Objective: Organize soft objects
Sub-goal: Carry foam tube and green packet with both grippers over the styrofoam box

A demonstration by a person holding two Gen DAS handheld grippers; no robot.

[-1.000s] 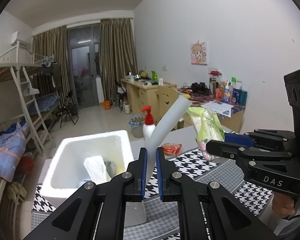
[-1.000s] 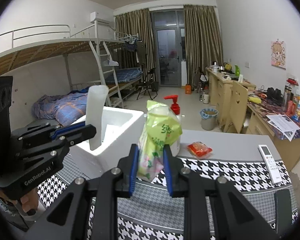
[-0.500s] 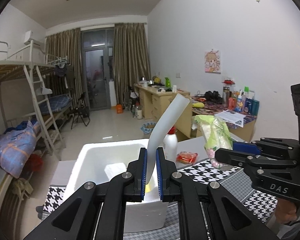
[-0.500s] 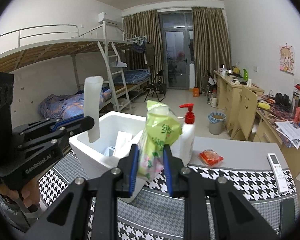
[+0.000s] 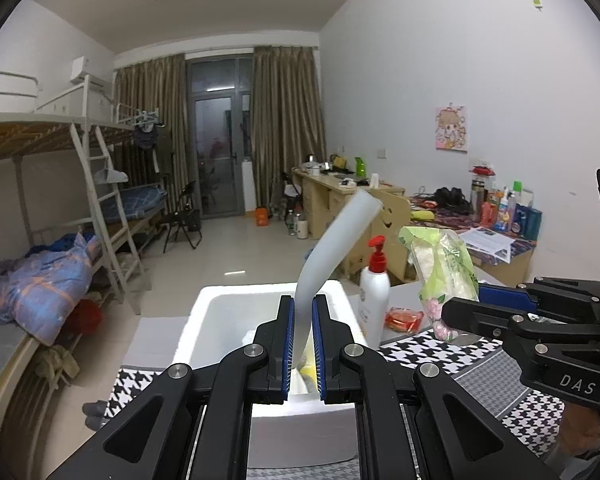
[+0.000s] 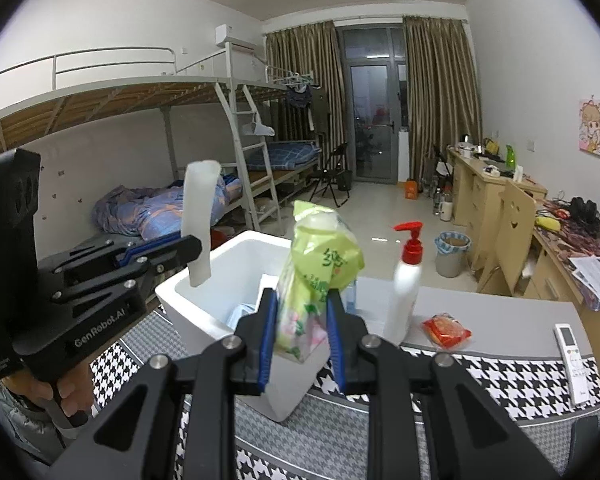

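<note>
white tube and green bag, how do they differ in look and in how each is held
The white tube is plain, slim and bent over toward its top; the green bag is printed, crinkly and bulky. The left gripper pinches the tube flat with jaws nearly together, while the right gripper holds the bag with jaws further apart. Both are lifted near the white foam box, gripped at their lower ends.

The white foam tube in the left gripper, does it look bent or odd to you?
Yes. The white foam tube is pinched flat between the left gripper pads and kinks just above them, leaning right toward the pump bottle instead of standing straight. It looks squashed, not torn. It hangs over the foam box.
</note>
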